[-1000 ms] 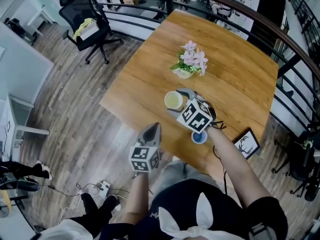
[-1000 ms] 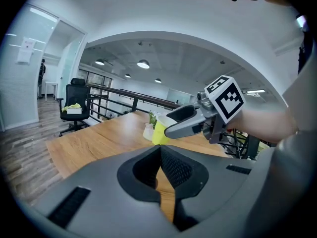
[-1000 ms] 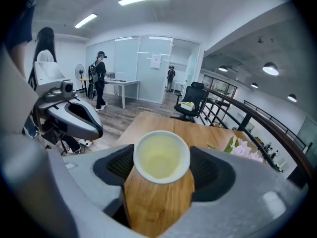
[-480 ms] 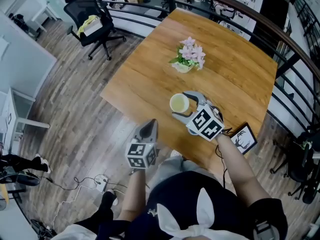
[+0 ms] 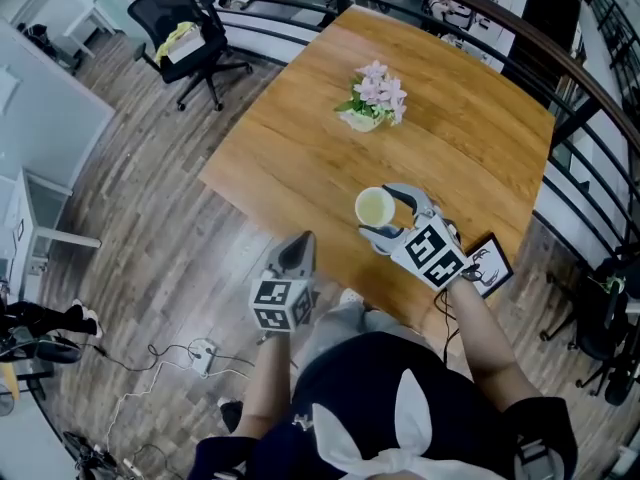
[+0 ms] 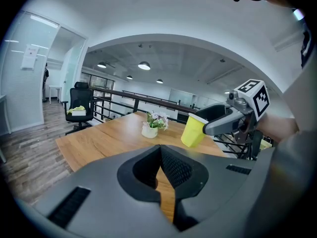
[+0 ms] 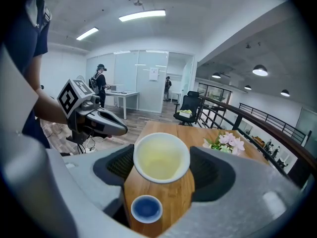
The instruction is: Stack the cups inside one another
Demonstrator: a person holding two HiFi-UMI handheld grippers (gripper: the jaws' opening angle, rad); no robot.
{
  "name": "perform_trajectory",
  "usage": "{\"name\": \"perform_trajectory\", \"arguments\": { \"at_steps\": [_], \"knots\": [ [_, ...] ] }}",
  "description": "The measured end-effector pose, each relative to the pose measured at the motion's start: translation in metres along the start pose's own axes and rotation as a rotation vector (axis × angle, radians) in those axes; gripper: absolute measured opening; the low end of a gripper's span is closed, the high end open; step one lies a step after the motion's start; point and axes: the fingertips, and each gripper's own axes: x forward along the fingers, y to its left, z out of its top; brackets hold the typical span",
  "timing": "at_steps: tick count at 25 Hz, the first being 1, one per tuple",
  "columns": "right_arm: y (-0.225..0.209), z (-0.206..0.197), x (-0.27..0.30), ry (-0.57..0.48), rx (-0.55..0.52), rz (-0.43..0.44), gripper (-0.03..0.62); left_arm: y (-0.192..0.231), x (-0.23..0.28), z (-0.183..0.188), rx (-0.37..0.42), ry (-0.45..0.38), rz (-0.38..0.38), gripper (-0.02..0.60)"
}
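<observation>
From my head view the small blue cup cannot be seen at all: my right gripper (image 5: 377, 211) and its marker cube cover that part of the desk (image 5: 290, 158), and they also cut off a corner of the picture frame (image 5: 494, 269) lying near the desk edge. Only my right gripper view shows the blue cup (image 7: 146, 208), standing upright on the desk, low in the picture, under and a little to the near side of the yellow cup (image 7: 161, 157). My right gripper (image 7: 162, 163) is clamped on that yellow cup, one jaw on each side of its wall, the mouth open toward the camera. In the left gripper view the yellow cup (image 6: 193, 130) hangs tilted in the right gripper (image 6: 216, 124), its base apparently clear of the desk, though the exact gap is hard to judge. My left gripper (image 5: 298, 258) hovers off the desk's near edge, over the floor, well apart from both cups; its jaws are pressed together with nothing between them (image 6: 159, 155). A pot of pink flowers (image 5: 371, 99) stands farther up the desk.
</observation>
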Motion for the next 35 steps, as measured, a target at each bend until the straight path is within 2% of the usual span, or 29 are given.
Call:
{"name": "perform_trajectory", "arguments": {
  "at_steps": [14, 22, 29, 35],
  "knots": [
    [-0.007, -0.041, -0.052, -0.008, 0.140, -0.115, 0.347, -0.018, -0.003, 0.004, 0.008, -0.039, -0.028, 0.017],
    [0.007, -0.065, -0.052, 0.035, 0.146, -0.123, 0.347, -0.027, -0.006, 0.001, 0.011, -0.041, -0.038, 0.017],
    [0.017, -0.068, -0.046, 0.062, 0.126, -0.108, 0.347, -0.034, -0.012, -0.007, 0.008, -0.024, -0.040, 0.017],
    [0.021, -0.082, -0.032, 0.077, 0.154, -0.091, 0.347, -0.034, -0.017, -0.014, 0.005, -0.019, -0.025, 0.017]
  ]
}}
